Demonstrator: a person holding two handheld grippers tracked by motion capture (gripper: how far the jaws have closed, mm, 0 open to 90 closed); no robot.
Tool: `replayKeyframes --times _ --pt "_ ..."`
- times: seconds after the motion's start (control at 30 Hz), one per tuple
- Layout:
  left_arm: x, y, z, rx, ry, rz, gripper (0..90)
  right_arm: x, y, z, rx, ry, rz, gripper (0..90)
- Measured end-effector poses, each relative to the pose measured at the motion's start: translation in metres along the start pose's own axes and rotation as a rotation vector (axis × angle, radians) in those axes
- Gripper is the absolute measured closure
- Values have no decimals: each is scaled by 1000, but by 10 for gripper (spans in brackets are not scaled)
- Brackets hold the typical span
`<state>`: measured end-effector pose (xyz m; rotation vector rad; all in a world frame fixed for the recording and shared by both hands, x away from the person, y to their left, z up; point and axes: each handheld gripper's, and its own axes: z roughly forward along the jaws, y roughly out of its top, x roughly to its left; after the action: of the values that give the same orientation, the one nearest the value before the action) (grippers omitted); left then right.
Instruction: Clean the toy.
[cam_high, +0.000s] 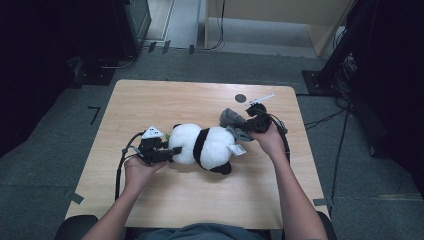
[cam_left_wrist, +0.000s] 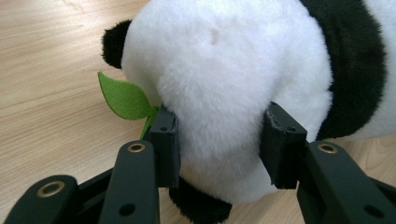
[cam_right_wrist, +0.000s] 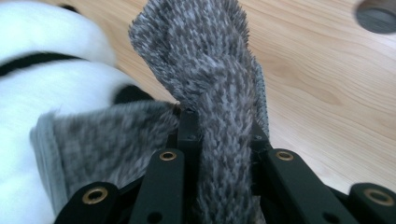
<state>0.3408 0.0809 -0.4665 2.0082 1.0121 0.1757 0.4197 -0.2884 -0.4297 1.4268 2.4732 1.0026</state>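
Soft, light plush panda (cam_left_wrist: 224, 88) squashes where the left gripper (cam_left_wrist: 219, 142) pinches its head, while the right gripper (cam_right_wrist: 224, 135) clamps the limp grey knit cloth (cam_right_wrist: 205, 60), best held bunched.

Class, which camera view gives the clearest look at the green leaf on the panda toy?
The left gripper view: the green leaf sticks out large and sharp beside the panda, by the left tongs. The high view has it as a tiny green speck; the right gripper view looks at the grey knit cloth instead.

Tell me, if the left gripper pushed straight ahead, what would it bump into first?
The plush panda: the left gripper already has its jaws pressed around the white fur, so it would only push deeper into the toy.
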Motion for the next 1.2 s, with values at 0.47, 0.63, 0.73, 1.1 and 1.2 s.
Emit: replayKeyframes --times 0.47,0.63,0.73,1.1,1.2 --pt "-5 -2 -3 -10 14 -6 548 46 41 -27 -123 65 -93 766" --pt "-6 -2 -2 -16 19 -10 548 73 58 -24 -144 92 -157 764" --pt "-7 -3 -2 -18 24 -7 548 84 65 -17 -148 96 -185 764" --pt "-8 -3 -3 -18 28 -9 548 130 84 32 -127 138 -270 760" --pt "-8 -3 -3 -20 30 -11 548 138 85 47 -85 149 -287 759"
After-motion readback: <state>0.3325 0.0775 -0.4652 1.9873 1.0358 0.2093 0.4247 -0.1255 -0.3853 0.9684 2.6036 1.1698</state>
